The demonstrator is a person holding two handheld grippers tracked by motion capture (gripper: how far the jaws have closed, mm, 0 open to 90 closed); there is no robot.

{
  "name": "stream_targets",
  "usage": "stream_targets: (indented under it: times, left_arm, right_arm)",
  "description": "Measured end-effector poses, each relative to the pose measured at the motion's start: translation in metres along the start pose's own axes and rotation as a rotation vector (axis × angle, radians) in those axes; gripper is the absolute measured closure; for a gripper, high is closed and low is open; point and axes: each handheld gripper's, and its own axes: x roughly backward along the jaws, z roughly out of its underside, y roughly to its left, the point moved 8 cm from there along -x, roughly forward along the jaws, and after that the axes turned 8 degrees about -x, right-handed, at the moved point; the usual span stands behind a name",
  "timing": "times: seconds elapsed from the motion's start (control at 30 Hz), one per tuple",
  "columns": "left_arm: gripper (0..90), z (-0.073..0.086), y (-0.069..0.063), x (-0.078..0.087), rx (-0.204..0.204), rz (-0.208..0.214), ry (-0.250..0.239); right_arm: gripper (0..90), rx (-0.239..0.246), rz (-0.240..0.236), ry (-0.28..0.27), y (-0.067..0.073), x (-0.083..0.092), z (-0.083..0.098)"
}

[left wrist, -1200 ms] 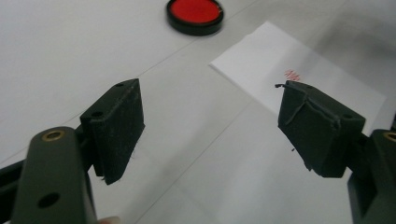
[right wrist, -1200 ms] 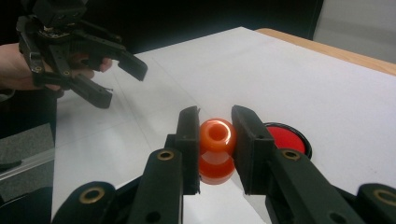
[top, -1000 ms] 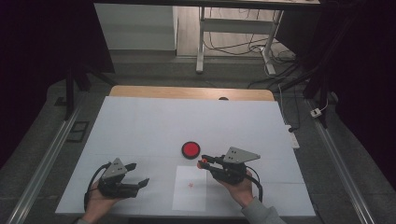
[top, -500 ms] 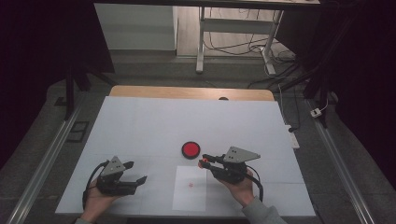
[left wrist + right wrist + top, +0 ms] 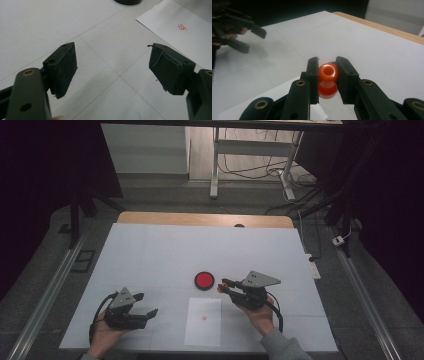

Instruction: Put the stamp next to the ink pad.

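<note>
My right gripper (image 5: pixel 223 285) is shut on an orange-red stamp (image 5: pixel 327 80), its jaws pressing the knob from both sides. In the high view the stamp (image 5: pixel 222 284) hangs just right of the round red ink pad (image 5: pixel 204 280) and beyond the far right corner of the white paper sheet (image 5: pixel 203 330). A small red stamp mark (image 5: pixel 182 27) sits on the paper (image 5: pixel 172 37). My left gripper (image 5: pixel 147 303) rests at the near left of the table. In its own view the left gripper (image 5: pixel 112 65) stands open over the bare white surface with nothing between its jaws.
The white table top (image 5: pixel 165 255) has a wooden far edge (image 5: pixel 205 219). Metal rails run along both sides. Table legs and cables lie on the floor beyond. The left gripper (image 5: pixel 254 41) appears far off in the right gripper view.
The right gripper with the stamp has drifted slightly away from the person and to the right. The left gripper has stayed put.
</note>
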Motion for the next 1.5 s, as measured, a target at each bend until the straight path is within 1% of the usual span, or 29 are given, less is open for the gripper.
stream_targets:
  times: [0.17, 0.33, 0.43, 0.63, 0.73, 0.83, 0.9, 0.93, 1.1, 1.17, 1.27, 1.37, 1.5]
  left_arm:
    - [22.4, 0.0, 0.0, 0.0, 0.002, 0.003, -0.001]
    - [22.4, 0.001, 0.0, 0.0, 0.003, 0.003, 0.0]
    - [22.4, 0.001, 0.001, 0.0, 0.0, 0.002, 0.0]
    - [22.4, 0.001, 0.001, 0.0, -0.001, 0.002, 0.003]
    - [22.5, 0.001, 0.001, 0.0, -0.007, 0.0, 0.006]
    - [22.4, 0.001, 0.001, -0.001, -0.001, 0.002, 0.002]
    - [22.5, 0.001, 0.001, -0.001, 0.0, 0.005, 0.001]
    - [22.5, 0.001, 0.001, -0.001, 0.0, 0.007, 0.001]
    - [22.5, 0.002, 0.002, -0.003, 0.0, 0.004, 0.008]
    - [22.5, 0.002, 0.002, -0.002, -0.002, 0.002, 0.009]
    - [22.5, 0.002, 0.002, -0.002, -0.006, -0.001, 0.011]
    - [22.5, 0.003, 0.003, -0.002, -0.005, -0.003, 0.015]
    - [22.5, 0.003, 0.003, -0.001, -0.01, -0.006, 0.016]
  right_arm:
    - [72.4, -0.004, 0.044, 0.008, -0.017, -0.006, -0.002]
    - [72.4, -0.018, 0.076, 0.014, -0.03, -0.012, -0.002]
    - [72.3, -0.021, 0.1, 0.035, -0.038, -0.016, 0.001]
    - [72.4, -0.04, 0.124, 0.051, -0.049, -0.023, 0.005]
    - [72.3, -0.039, 0.135, 0.05, -0.056, -0.028, 0.003]
    - [72.3, -0.054, 0.147, 0.064, -0.063, -0.037, 0.002]
    - [72.3, -0.063, 0.152, 0.059, -0.066, -0.042, 0.0]
    - [72.3, -0.059, 0.155, 0.059, -0.068, -0.045, 0.0]
    - [72.3, -0.054, 0.178, 0.093, -0.078, -0.06, 0.002]
    - [72.3, -0.059, 0.183, 0.107, -0.081, -0.066, 0.005]
    - [72.3, -0.064, 0.2, 0.13, -0.084, -0.071, 0.011]
    - [72.3, -0.055, 0.219, 0.155, -0.087, -0.073, 0.016]
    - [72.2, -0.055, 0.227, 0.174, -0.088, -0.076, 0.021]
